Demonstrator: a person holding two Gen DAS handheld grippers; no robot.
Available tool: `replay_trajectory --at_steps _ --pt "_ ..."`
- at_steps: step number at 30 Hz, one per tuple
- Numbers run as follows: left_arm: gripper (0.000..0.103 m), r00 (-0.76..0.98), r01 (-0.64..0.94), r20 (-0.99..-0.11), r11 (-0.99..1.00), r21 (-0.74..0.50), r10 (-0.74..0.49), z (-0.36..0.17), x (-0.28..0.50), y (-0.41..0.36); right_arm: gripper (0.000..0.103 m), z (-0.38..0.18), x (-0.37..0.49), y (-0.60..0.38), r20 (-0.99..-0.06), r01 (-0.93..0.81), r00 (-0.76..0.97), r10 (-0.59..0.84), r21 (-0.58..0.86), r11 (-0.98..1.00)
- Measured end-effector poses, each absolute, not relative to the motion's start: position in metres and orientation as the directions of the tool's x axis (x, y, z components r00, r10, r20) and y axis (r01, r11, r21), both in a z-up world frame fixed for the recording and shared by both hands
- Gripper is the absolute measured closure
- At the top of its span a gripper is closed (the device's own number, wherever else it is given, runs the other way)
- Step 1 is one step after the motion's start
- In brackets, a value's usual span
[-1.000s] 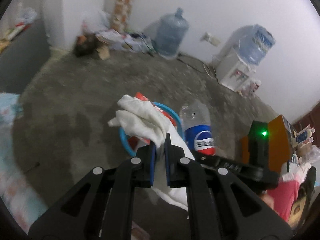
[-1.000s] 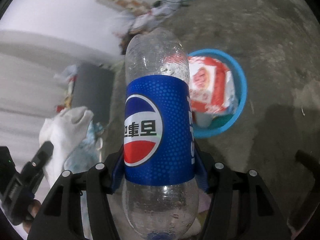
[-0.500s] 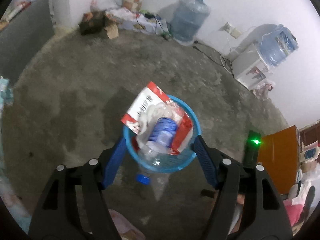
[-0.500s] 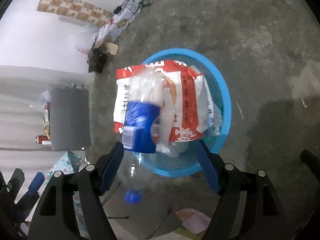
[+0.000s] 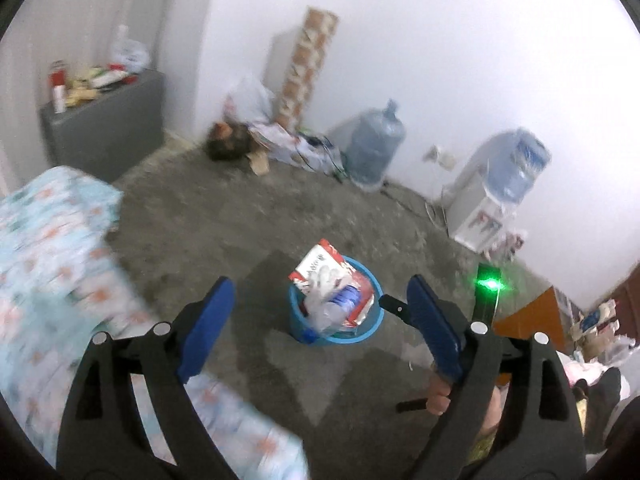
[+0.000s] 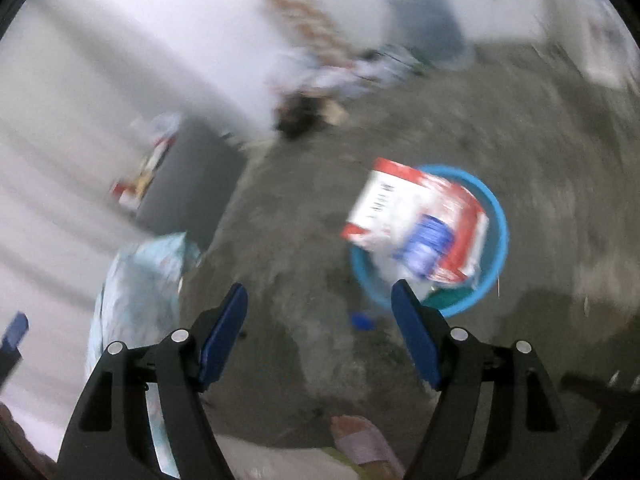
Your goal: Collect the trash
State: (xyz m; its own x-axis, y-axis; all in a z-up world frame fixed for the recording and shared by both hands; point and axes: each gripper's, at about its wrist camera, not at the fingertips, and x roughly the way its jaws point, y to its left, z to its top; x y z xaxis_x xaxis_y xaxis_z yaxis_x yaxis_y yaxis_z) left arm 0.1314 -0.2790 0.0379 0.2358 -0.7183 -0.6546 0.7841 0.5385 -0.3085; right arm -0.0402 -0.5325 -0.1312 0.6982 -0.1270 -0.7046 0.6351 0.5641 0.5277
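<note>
Two tools, both empty, and that's the key thing for this step. Working down from the biggest thing: the concrete floor (image 5: 224,232) is open all around the blue bin (image 5: 362,334), with a patterned bed (image 5: 48,264) off to the bin's left. The bin itself is already stuffed: a red and white package (image 5: 320,268) sticks up over its far rim, a white cloth (image 5: 320,292) and a blue-label plastic bottle (image 5: 344,300) lie on top of that.

The left tool (image 5: 320,328) has its jaws opening wide, nothing between the pads, and the bin sits beyond the tips. The right tool (image 6: 320,332) is also opening wide with nothing held; the bin is up and to the right of its tips in a blurry view.

So I'd say the drop is done and the job now is backing off clean and finding the next piece. Best candidate: what looks like a small blue cap (image 6: 362,322) on the floor just beside the bin's near wall, though it's blurred.

Tips: keep the jaws wide while pulling away so they don't snag the overhanging package, and go in low for something that small. The pile is high, so anything added on top could easily slide off.
</note>
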Motion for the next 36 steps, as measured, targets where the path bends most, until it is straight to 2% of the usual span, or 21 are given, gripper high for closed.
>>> replay_trajectory --at_steps 5,10,11,14,17,21,24,26,30,36 --pt "0.014 0.368 0.696 -0.616 0.646 -0.313 -0.696 0.059 0.107 -0.182 0.022 -0.071 -0.027 -0.464 -0.658 0.515 0.745 -0.111 0.462 0.722" --pt "0.01 0.566 0.535 -0.585 0.799 -0.275 -0.58 0.067 0.079 -0.095 0.018 -0.023 -0.021 -0.393 -0.622 0.396 0.777 -0.098 0.361 0.844" --pt "0.01 0.596 0.504 -0.579 0.82 -0.271 -0.557 0.067 0.075 -0.084 0.013 -0.014 -0.021 -0.379 -0.61 0.37 0.786 -0.098 0.338 0.865" --pt "0.009 0.697 0.363 -0.575 0.903 -0.231 -0.428 0.065 0.057 -0.049 0.007 0.014 -0.026 -0.331 -0.567 0.285 0.817 -0.104 0.24 0.928" --pt "0.009 0.761 0.2 -0.587 0.96 -0.195 -0.277 0.059 0.04 -0.026 0.006 0.032 -0.038 -0.29 -0.53 0.257 0.835 -0.15 0.134 0.957" --pt "0.009 0.785 0.11 -0.598 0.987 -0.118 -0.159 0.047 0.022 -0.014 0.006 0.038 -0.054 -0.256 -0.492 0.246 0.849 -0.194 0.041 0.968" --pt "0.009 0.79 0.072 -0.608 0.996 -0.044 -0.084 0.037 0.01 -0.014 0.006 0.031 -0.064 -0.238 -0.512 0.234 0.839 -0.184 0.035 0.972" --pt "0.009 0.747 0.047 -0.663 0.998 -0.031 -0.055 0.028 0.009 -0.008 0.006 0.022 -0.063 -0.228 -0.558 0.235 0.807 -0.191 0.006 0.972" --pt "0.009 0.618 -0.033 -0.784 0.994 -0.104 -0.062 0.0 0.013 0.009 0.006 0.004 -0.062 -0.211 -0.675 0.2 0.715 -0.181 -0.05 0.978" --pt "0.009 0.613 -0.061 -0.79 0.996 -0.064 -0.014 -0.011 0.007 0.015 0.006 -0.011 -0.067 -0.213 -0.734 0.221 0.647 -0.208 -0.08 0.972"
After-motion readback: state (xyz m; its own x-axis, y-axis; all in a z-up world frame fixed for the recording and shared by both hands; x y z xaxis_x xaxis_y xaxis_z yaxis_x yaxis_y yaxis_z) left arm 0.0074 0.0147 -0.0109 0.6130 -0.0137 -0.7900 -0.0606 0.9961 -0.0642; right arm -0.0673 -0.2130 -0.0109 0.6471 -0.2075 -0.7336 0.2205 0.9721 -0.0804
